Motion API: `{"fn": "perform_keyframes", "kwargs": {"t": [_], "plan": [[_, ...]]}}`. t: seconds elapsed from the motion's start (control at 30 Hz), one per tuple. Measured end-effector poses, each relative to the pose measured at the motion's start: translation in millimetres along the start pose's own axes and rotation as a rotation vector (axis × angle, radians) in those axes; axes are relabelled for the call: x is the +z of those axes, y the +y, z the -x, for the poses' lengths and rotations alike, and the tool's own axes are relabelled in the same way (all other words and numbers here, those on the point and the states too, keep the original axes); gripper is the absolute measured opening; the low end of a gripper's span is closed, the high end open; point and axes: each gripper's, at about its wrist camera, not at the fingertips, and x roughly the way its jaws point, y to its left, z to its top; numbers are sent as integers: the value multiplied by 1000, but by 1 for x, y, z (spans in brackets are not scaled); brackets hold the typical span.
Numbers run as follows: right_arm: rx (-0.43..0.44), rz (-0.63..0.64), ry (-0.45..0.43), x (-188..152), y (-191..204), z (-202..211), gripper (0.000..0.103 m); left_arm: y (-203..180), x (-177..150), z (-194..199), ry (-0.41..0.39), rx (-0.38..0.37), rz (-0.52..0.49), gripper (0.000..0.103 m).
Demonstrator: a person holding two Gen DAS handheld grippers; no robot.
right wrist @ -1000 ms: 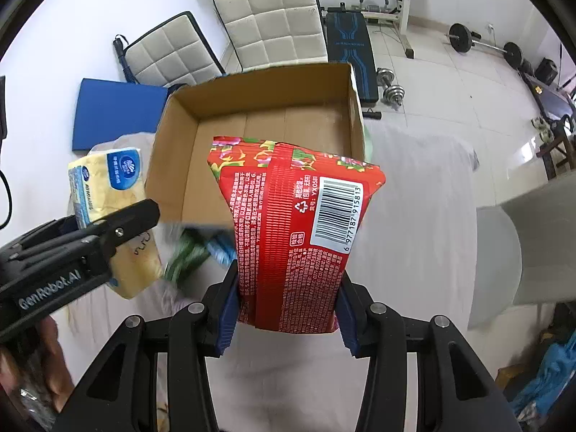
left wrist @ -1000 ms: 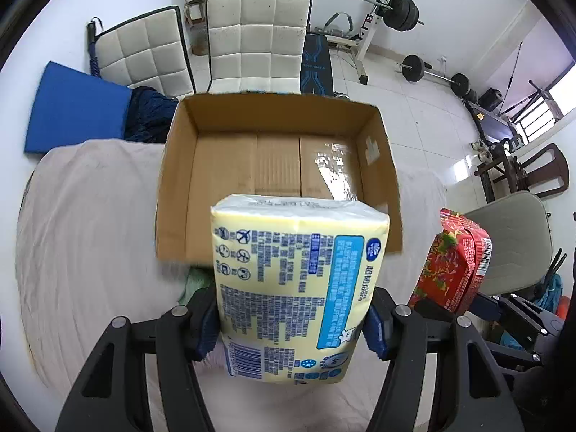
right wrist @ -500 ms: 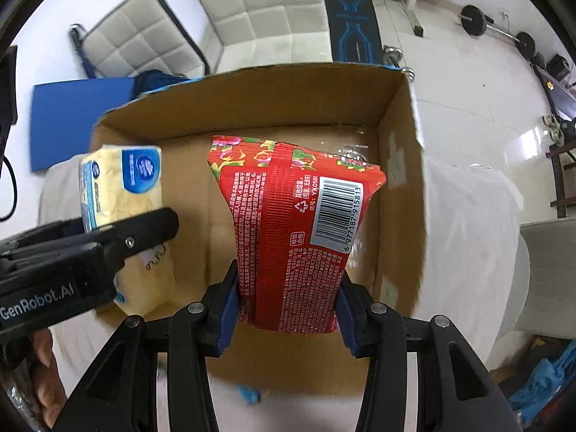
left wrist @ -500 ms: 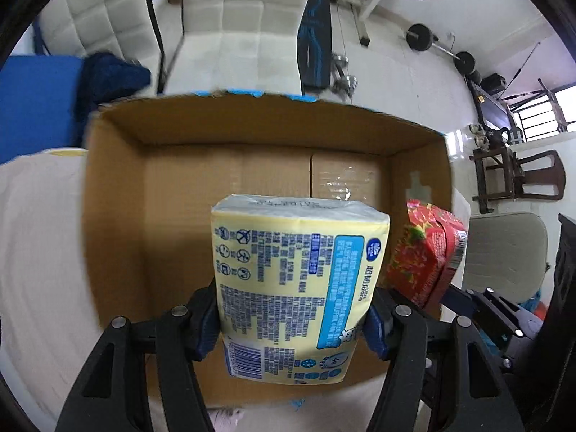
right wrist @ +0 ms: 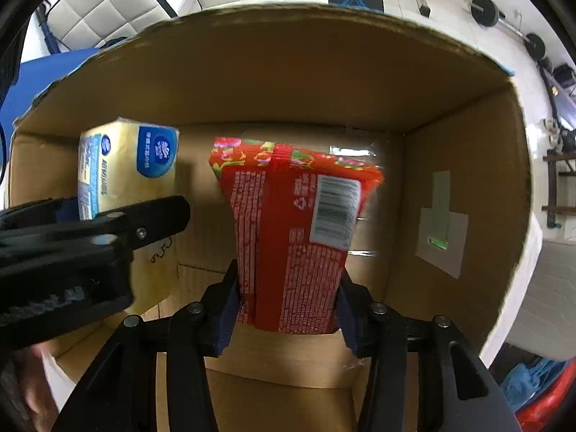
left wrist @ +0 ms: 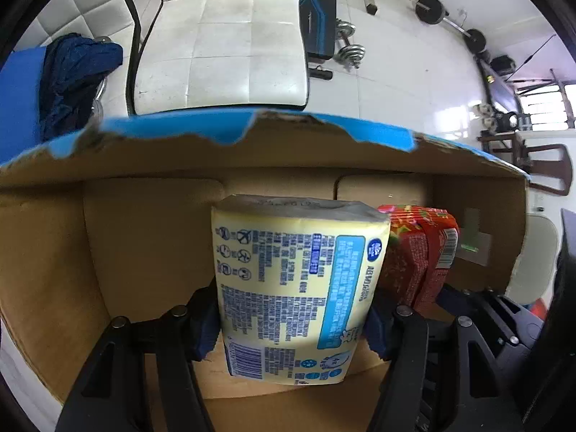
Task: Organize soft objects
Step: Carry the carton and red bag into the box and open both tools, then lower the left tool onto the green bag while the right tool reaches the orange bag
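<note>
My left gripper (left wrist: 291,320) is shut on a yellow tissue pack (left wrist: 295,288) with blue print and holds it inside the open cardboard box (left wrist: 144,237). My right gripper (right wrist: 288,309) is shut on a red tissue pack (right wrist: 291,237) with a barcode and holds it inside the same box (right wrist: 324,82), right of the yellow pack (right wrist: 126,165). In the left wrist view the red pack (left wrist: 421,252) sits just right of the yellow one. Whether either pack touches the box floor is hidden.
The box's torn blue-edged far wall (left wrist: 252,133) stands ahead, and its right wall (right wrist: 468,198) is close to the red pack. Behind the box are white padded chairs (left wrist: 223,43), a dark blue cloth (left wrist: 75,72) and dumbbells (left wrist: 349,50) on the tiled floor.
Both grippers have moved forward and down, from in front of the box to inside it, each still holding its pack. The two packs are now closer together.
</note>
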Motion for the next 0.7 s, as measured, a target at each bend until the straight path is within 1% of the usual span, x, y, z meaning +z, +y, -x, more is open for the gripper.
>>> {"fn": "perform_keyframes", "kwargs": {"t": [0.03,0.1,0.13,0.17,0.2,0.3,0.33,0.37,0.4,0.47,0.5,0.63,0.7], "plan": [[-5,8,-2,1,1,1,71,-2,2,-2,9,15,10,62],[4,12,-1,2,4,4,73,-2,2,-5,22,23,17,62],[-2,14,-5,2,6,7,75,-4,2,-6,16,24,17,62],[-5,16,-8,2,7,9,76,-5,1,-5,11,26,12,65],[-2,19,-9,1,9,12,76,-6,-1,-2,7,36,10,70],[-32,20,-17,-2,11,22,78,-8,-3,4,-11,59,1,72],[-41,16,-18,-5,11,23,82,-9,-6,7,-18,71,-4,75],[-47,14,-19,-7,9,24,84,-9,-9,11,-31,83,-14,85],[-48,12,-22,-11,10,27,87,-10,-13,17,-45,96,-21,90],[-39,9,-31,-20,7,29,95,-9,-20,28,-79,110,-19,93],[-37,5,-42,-27,5,32,103,-8,-23,32,-90,114,-19,100],[-44,-2,-101,-57,7,48,103,-10,-49,54,-157,161,-43,101],[-57,-1,-112,-70,9,54,103,-9,-62,62,-170,162,-51,101]]}}
